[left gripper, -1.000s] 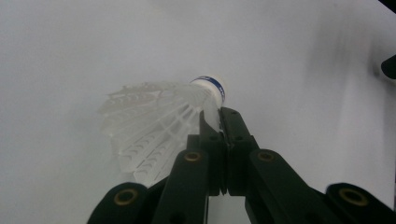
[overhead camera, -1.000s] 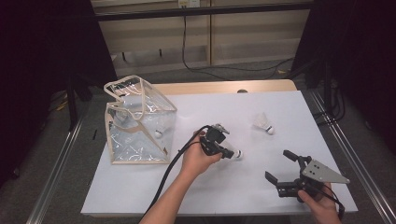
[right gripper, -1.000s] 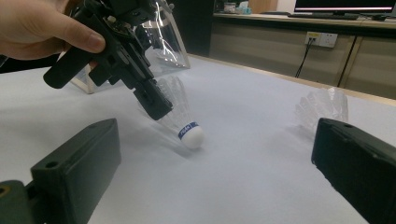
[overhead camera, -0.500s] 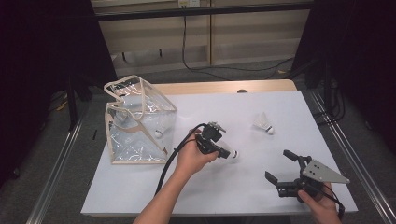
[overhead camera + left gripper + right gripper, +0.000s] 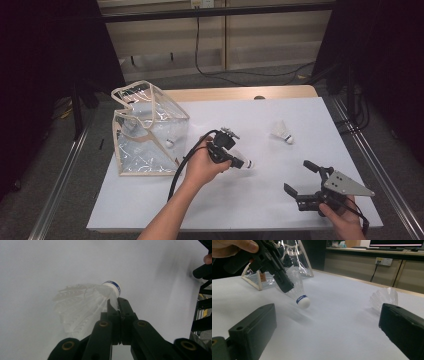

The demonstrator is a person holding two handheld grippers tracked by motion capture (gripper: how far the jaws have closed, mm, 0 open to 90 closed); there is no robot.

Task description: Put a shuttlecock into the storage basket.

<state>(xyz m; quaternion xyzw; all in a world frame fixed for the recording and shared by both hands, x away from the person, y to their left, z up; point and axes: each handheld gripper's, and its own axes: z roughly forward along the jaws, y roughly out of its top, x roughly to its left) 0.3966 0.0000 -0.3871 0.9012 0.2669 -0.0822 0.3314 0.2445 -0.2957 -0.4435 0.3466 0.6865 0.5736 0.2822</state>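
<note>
Shuttlecock (image 5: 246, 163) | pinched in left gripper (image 5: 235, 161), shifted slightly toward clear bag (image 5: 147, 131) | right gripper (image 5: 306, 182) wide, unmoved

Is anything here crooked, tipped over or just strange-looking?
The clear bag slumps crookedly, its rim sagging. One shuttlecock lies tipped on the table. The left gripper pinches another shuttlecock by its feathers.

high view looks down over the whole bench (image 5: 260, 200); both claw views sit low, close, sharing the shuttlecock (image 5: 298, 293)
</note>
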